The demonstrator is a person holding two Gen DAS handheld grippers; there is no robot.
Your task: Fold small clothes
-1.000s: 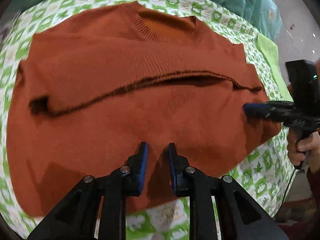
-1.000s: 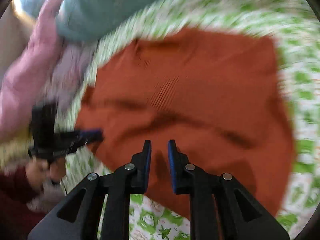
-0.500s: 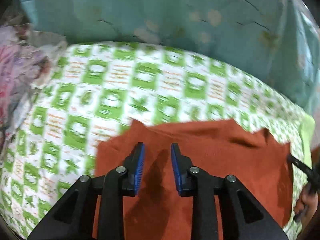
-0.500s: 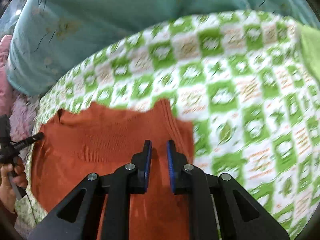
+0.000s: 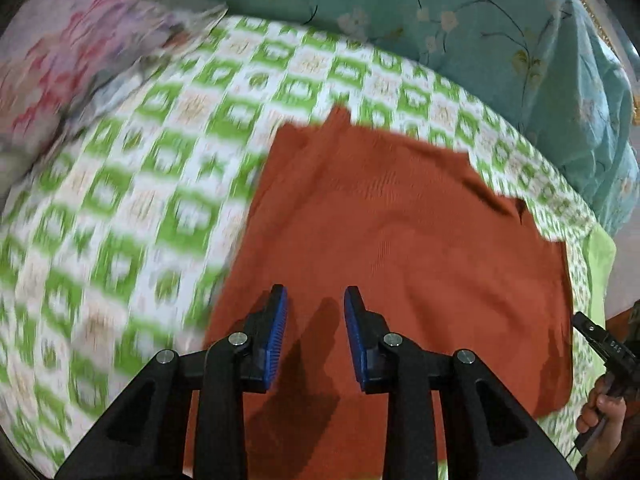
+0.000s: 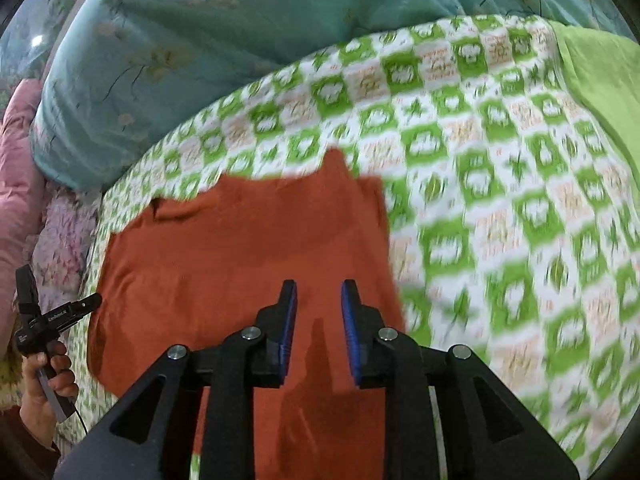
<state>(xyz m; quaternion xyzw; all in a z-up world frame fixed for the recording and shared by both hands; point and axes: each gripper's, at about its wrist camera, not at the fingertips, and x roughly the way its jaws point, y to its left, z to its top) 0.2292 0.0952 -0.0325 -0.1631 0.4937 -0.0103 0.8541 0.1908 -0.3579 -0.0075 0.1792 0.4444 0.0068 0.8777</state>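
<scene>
Left gripper (image 5: 315, 300) parted above folded rust sweater (image 5: 400, 240), right gripper (image 6: 317, 296) likewise

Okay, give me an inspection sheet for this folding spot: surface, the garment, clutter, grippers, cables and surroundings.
Surface: green-and-white patterned sheet, partly motion-blurred.
Job's things: rust-orange sweater lying folded and flat on the sheet, one corner poking up at its far edge.
Clutter: plain lime-green cloth at the sheet's right edge.
Grippers: left gripper above the sweater, jaws apart, holding nothing; right gripper likewise, jaws apart and empty.
Cables: a thin dark cable hangs below the left handle in the right wrist view.
Surroundings: teal floral duvet behind the sheet; pink floral bedding to the left.
</scene>
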